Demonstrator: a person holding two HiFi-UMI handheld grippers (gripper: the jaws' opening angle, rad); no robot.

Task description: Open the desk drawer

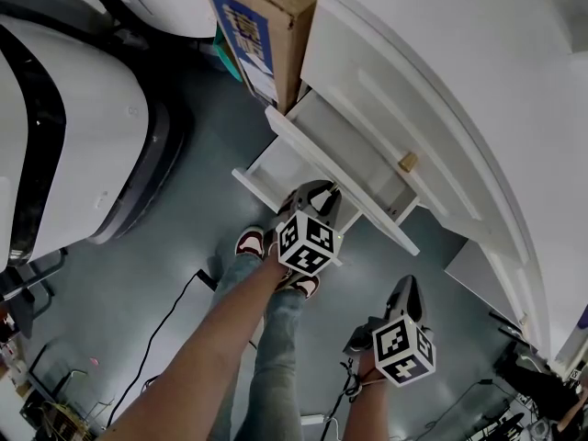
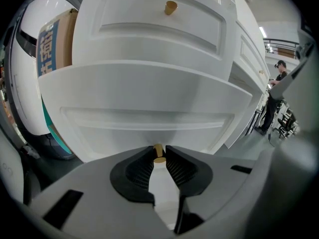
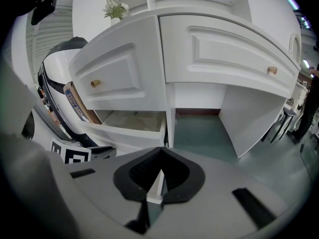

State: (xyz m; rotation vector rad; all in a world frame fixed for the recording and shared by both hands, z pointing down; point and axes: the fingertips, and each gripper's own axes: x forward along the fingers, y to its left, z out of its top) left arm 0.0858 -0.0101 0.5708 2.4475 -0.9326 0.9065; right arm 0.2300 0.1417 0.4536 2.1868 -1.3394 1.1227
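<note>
The white desk point(image 1: 459, 90) stands at the right of the head view. Its lower left drawer point(image 1: 342, 170) is pulled out, and its bare inside point(image 3: 127, 121) shows in the right gripper view. My left gripper point(image 1: 322, 193) is at the drawer front point(image 2: 149, 98), shut on the small brass knob point(image 2: 158, 153). The drawer above stays closed, with its own knob point(image 2: 171, 7). My right gripper point(image 1: 405, 289) hangs over the floor to the right of the left one, away from the desk. Its jaws point(image 3: 162, 152) are shut with nothing between them.
A cardboard box point(image 1: 262, 26) stands beside the desk's left end. A large white and black machine point(image 1: 83, 127) fills the left. My legs and shoes point(image 1: 276, 274) are below the drawer, with cables point(image 1: 165, 329) on the floor. The knee space point(image 3: 199, 118) lies right of the drawer.
</note>
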